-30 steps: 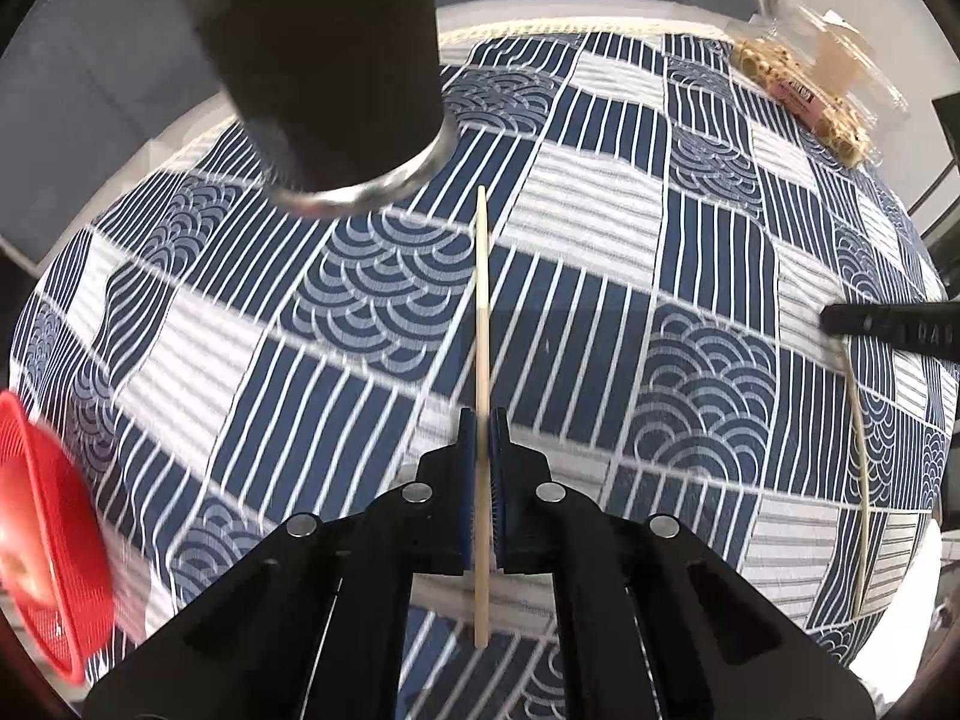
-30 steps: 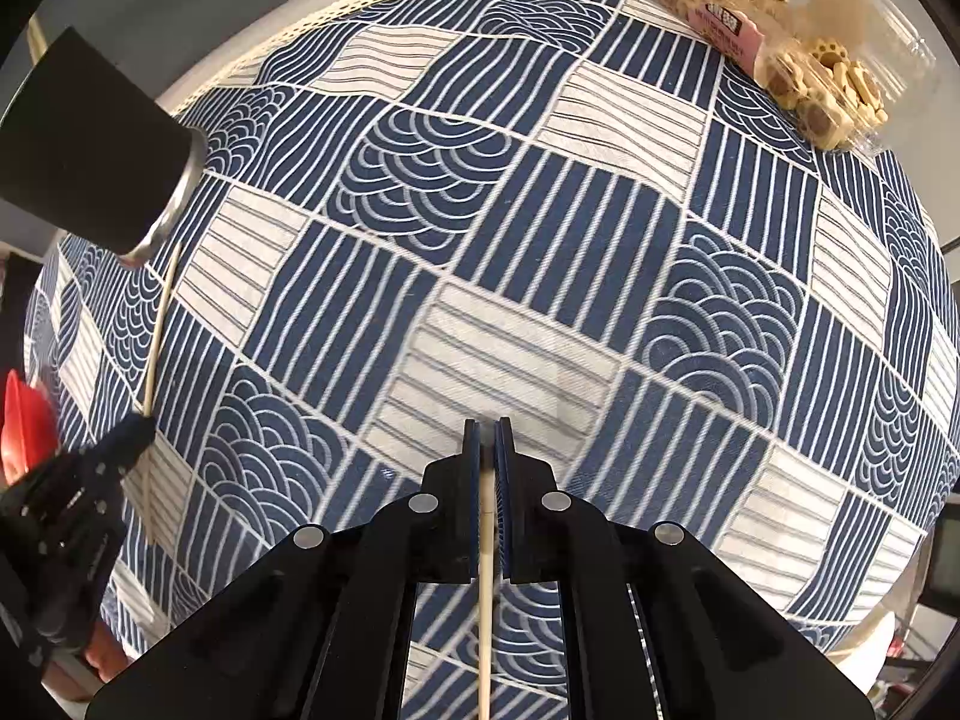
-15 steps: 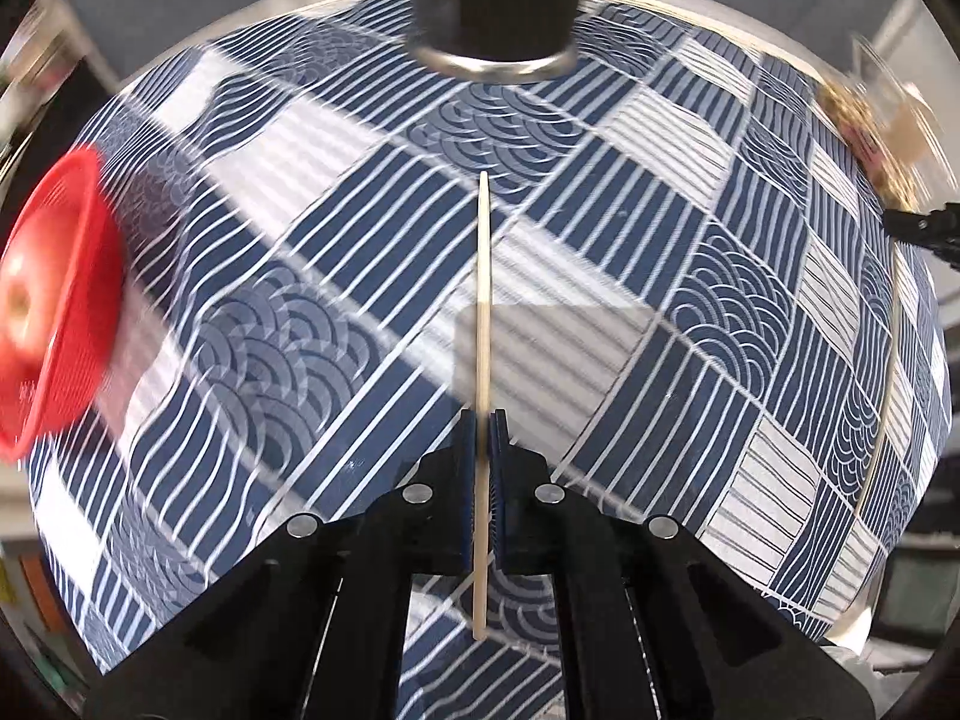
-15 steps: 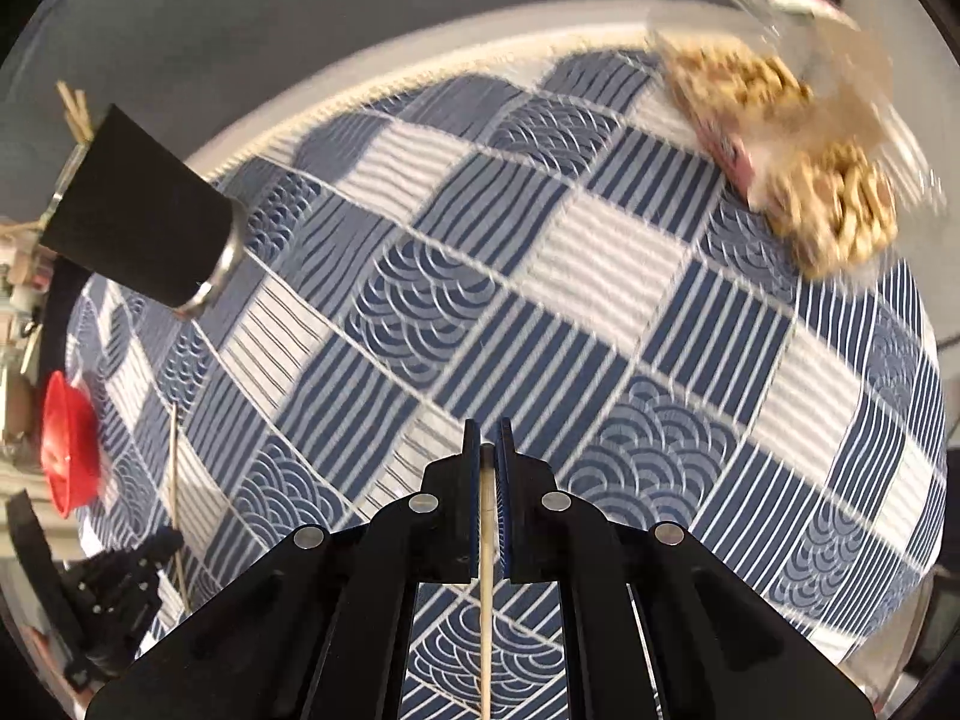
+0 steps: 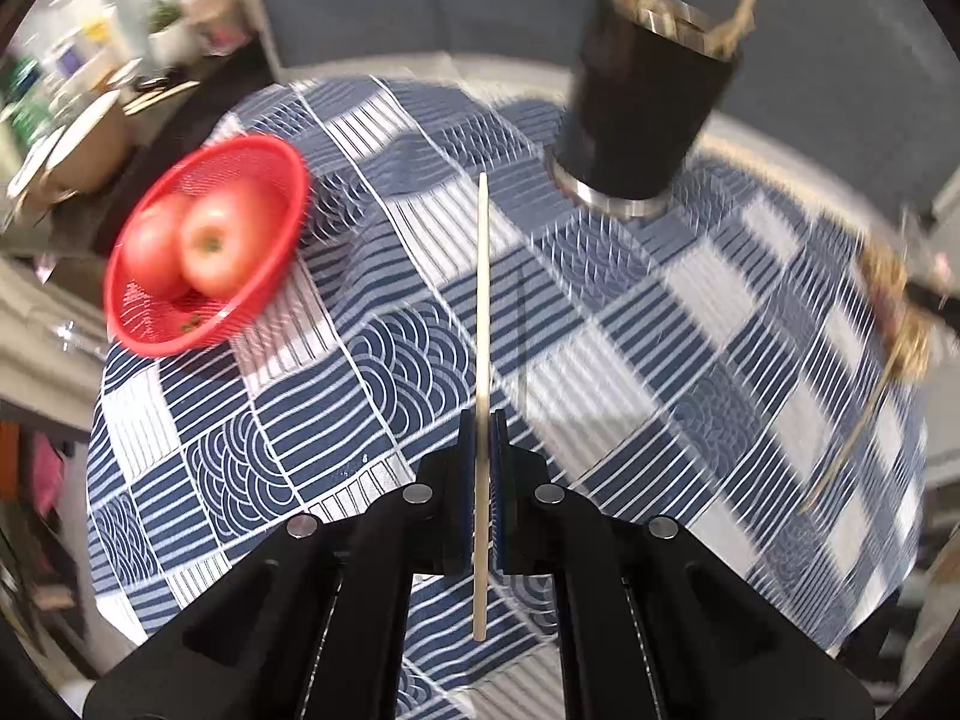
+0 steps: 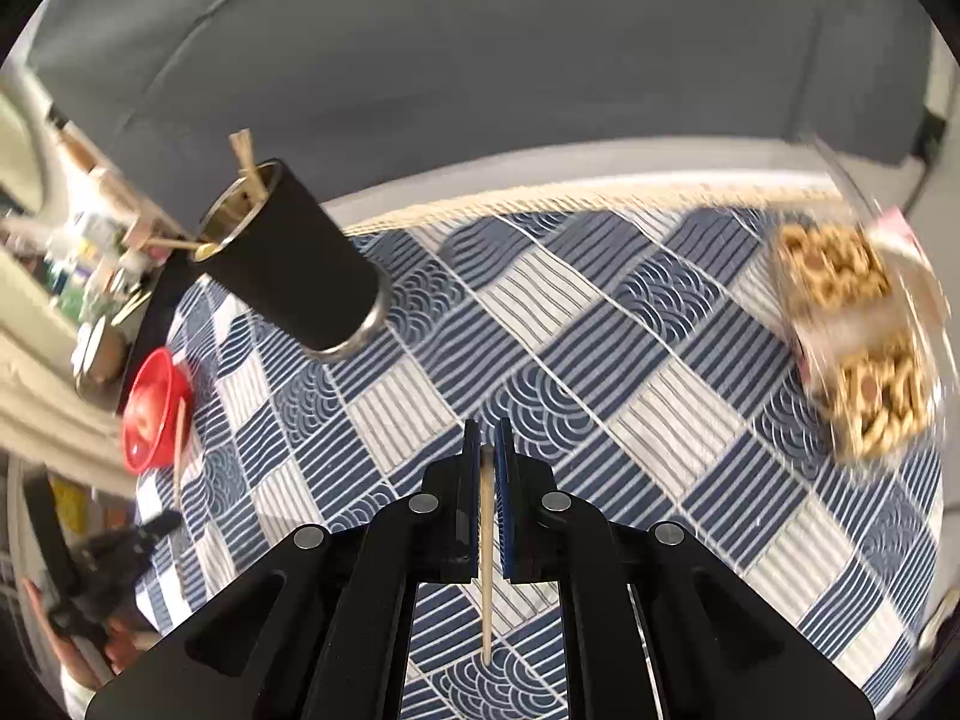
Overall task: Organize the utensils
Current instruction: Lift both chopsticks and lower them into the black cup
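Wooden chopstick [image 5: 483, 324] clamped in left gripper [image 5: 481, 441], jaws shut tight on it, most of its length jutting ahead. Right gripper [image 6: 487, 450] likewise pinches a second chopstick [image 6: 487, 546], tip barely past the jaws. Black holder cup [image 5: 642, 114], already stocked with sticks, stands near the desk's far edge. Risk: thin sticks pivoting in the pinch, or a tip striking the rim and tipping the cup. Blue patterned tablecloth [image 5: 600, 324]; red fruit basket [image 5: 180, 324] at the left edge; snack tray [image 6: 852, 330] at the right; grey sofa behind.

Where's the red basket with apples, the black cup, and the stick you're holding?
Red plastic basket [image 5: 139, 333]: left wrist view, front rim.
Black metal-rimmed cup [image 5: 645, 102]: left wrist view, side wall.
Thin wooden stick [image 5: 483, 288]: left wrist view, mid-shaft.
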Demonstrator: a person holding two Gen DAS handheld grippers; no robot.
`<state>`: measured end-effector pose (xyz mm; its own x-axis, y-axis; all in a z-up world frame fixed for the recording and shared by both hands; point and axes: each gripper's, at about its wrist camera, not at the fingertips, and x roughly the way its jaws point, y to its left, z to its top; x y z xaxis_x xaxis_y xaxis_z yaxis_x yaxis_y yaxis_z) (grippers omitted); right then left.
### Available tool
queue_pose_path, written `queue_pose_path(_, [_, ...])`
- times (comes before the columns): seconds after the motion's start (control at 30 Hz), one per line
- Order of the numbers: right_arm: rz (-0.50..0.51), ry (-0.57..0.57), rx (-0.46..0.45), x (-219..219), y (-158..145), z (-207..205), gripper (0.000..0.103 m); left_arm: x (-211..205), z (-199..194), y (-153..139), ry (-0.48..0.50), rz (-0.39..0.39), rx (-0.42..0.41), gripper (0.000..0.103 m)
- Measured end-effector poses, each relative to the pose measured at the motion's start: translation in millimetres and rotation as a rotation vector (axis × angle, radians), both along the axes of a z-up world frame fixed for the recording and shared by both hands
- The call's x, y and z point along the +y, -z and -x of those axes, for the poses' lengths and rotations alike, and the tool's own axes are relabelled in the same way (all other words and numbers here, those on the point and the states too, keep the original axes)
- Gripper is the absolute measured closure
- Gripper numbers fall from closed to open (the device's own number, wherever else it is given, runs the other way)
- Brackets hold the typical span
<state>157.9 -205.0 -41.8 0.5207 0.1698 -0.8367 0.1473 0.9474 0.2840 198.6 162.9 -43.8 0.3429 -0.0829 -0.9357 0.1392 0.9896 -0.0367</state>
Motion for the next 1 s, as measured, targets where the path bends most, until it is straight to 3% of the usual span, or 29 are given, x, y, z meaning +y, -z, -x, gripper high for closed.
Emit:
queue_pose_path(0.13, [0.067,-0.091,-0.069,10.8,-23.8,-0.3,0.098,2.7,5.8,-30.5,-0.080,0.050,-0.084,0.099])
queue_pose_path(0.23, [0.070,-0.124,-0.121,14.1,-44.5,1.9,0.098,2.8,6.1,-48.6,-0.111,0.105,-0.101,0.099])
queue_pose_path(0.37, [0.094,-0.171,-0.201,19.8,-76.2,-2.1,0.098,-10.8,1.6,-72.6,-0.081,0.142,-0.113,0.098])
queue_pose_path(0.47, [0.094,-0.186,-0.242,21.4,-94.8,-7.8,0.098,-16.5,-10.7,-83.3,-0.054,0.245,-0.064,0.099])
queue_pose_path(0.57, [0.101,-0.181,-0.283,22.9,-113.9,-16.4,0.098,-29.0,-28.4,-95.9,-0.008,0.299,-0.018,0.099])
queue_pose_path(0.77, [0.101,-0.169,-0.337,24.9,-148.9,-41.6,0.098,-58.4,-68.2,-110.9,0.073,0.337,0.048,0.098])
queue_pose_path(1.0, [0.135,-0.207,-0.404,37.6,-193.3,-81.8,0.098,-87.1,-112.0,-102.3,0.121,0.331,0.166,0.098])
